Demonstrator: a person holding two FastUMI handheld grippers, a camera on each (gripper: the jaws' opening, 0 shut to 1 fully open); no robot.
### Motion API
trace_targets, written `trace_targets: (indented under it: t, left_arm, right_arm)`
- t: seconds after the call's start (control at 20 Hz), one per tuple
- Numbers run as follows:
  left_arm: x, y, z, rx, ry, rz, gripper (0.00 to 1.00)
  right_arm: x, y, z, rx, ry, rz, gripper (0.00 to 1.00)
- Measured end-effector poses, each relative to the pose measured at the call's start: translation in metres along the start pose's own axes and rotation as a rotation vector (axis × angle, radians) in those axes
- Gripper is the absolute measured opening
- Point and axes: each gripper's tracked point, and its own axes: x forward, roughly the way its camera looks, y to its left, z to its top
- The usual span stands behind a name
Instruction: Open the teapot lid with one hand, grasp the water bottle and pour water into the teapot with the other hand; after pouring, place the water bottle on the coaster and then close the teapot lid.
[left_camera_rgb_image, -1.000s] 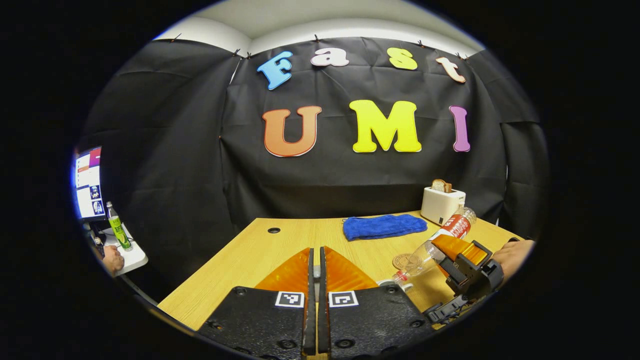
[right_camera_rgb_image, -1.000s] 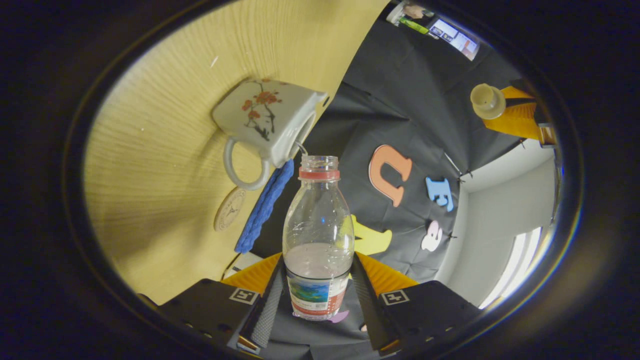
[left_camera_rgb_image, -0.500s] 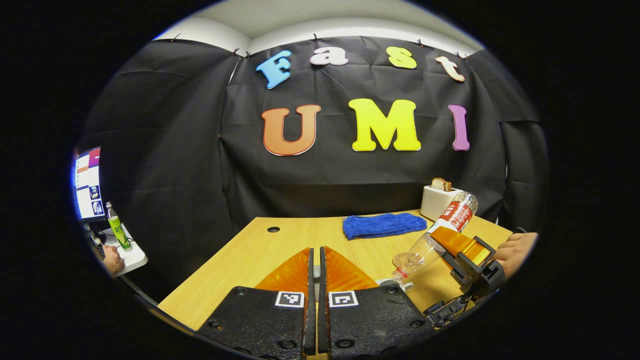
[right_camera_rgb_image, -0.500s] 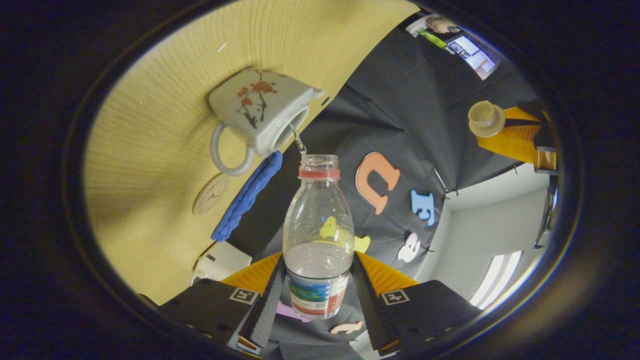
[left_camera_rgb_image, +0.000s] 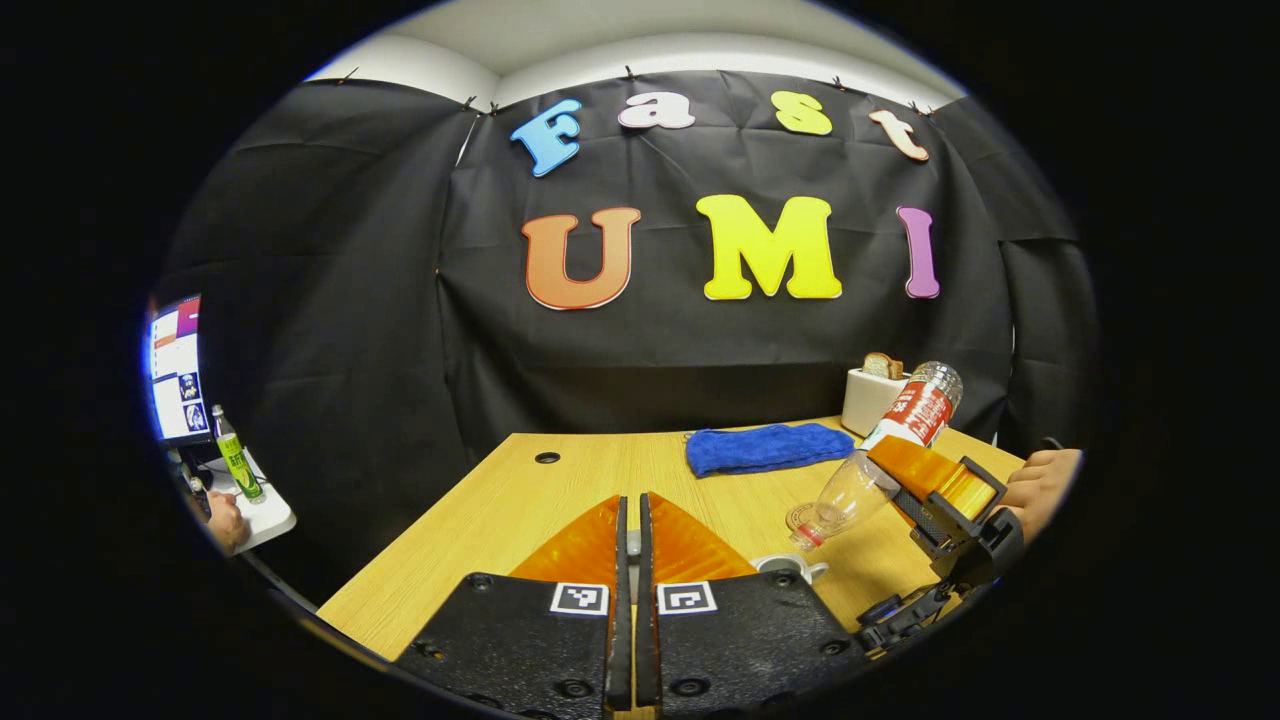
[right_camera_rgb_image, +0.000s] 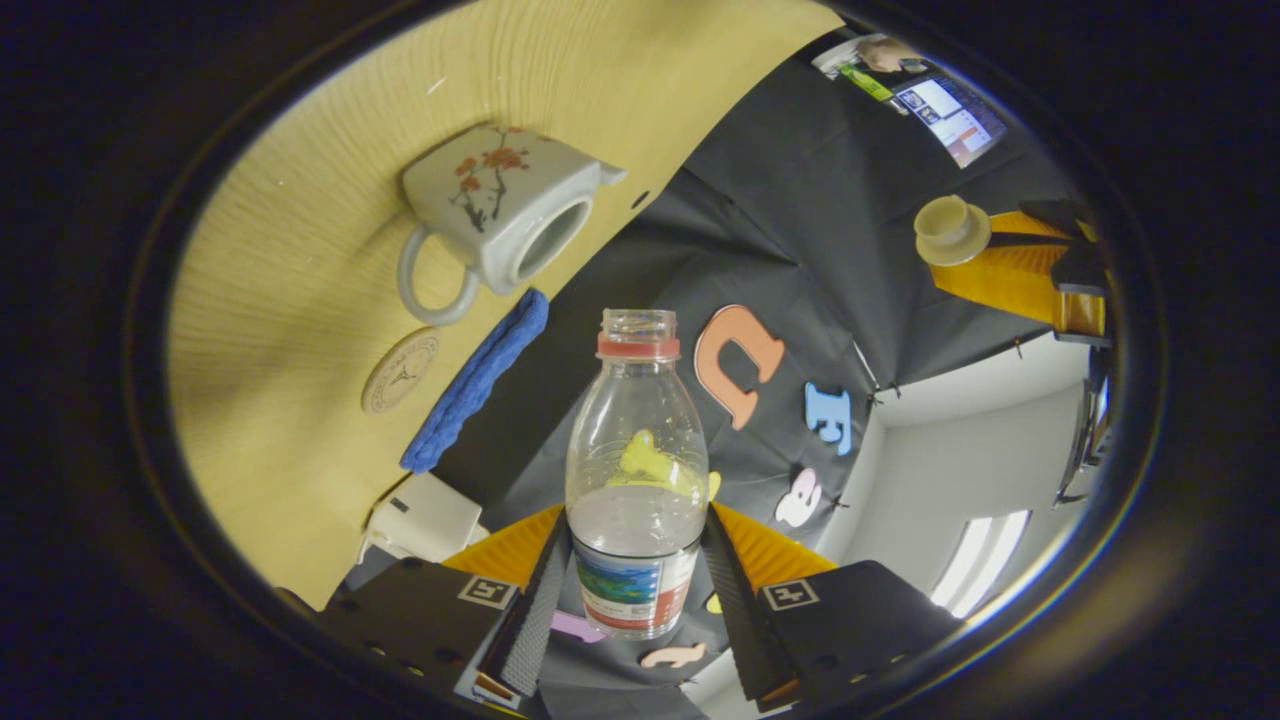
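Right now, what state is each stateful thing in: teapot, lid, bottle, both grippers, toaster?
Teapot: open, lid off.
Lid: clamped in left gripper, held up off the teapot.
Water bottle: uncapped, tilted, partly full, nothing pouring.
Right gripper: shut on the bottle.
Toaster: bread sticking up.
Coaster: bare.

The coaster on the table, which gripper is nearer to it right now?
Right. The right gripper holds the bottle just above the coaster; the left gripper sits farther off, clamping the lid.
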Motion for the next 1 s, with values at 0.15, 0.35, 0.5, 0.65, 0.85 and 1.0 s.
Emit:
trace_targets:
  t: [0.15,0.35,0.5,0.65,0.85,1.0]
  left_arm:
    - [0.001,0.0,0.0,0.004,-0.001,0.001,0.04]
    - [0.006,0.006,-0.006,0.008,0.012,0.02,0.04]
    - [0.012,0.016,-0.015,-0.007,0.045,0.05,0.04]
    - [0.014,0.016,-0.017,-0.018,0.049,0.051,0.04]
    - [0.012,0.011,-0.014,-0.022,0.038,0.033,0.04]
    - [0.013,0.006,-0.013,-0.015,0.039,0.022,0.04]
  right_arm:
    - [0.0,-0.001,0.003,0.025,-0.018,-0.003,0.74]
    - [0.0,0.02,0.004,0.222,-0.025,0.066,0.75]
    - [-0.004,0.039,-0.006,0.432,0.009,0.158,0.74]
    - [0.001,0.047,-0.023,0.594,0.054,0.183,0.75]
    - [0.013,0.048,-0.046,0.93,0.133,0.233,0.75]
    - [0.026,0.039,-0.059,1.232,0.173,0.274,0.75]
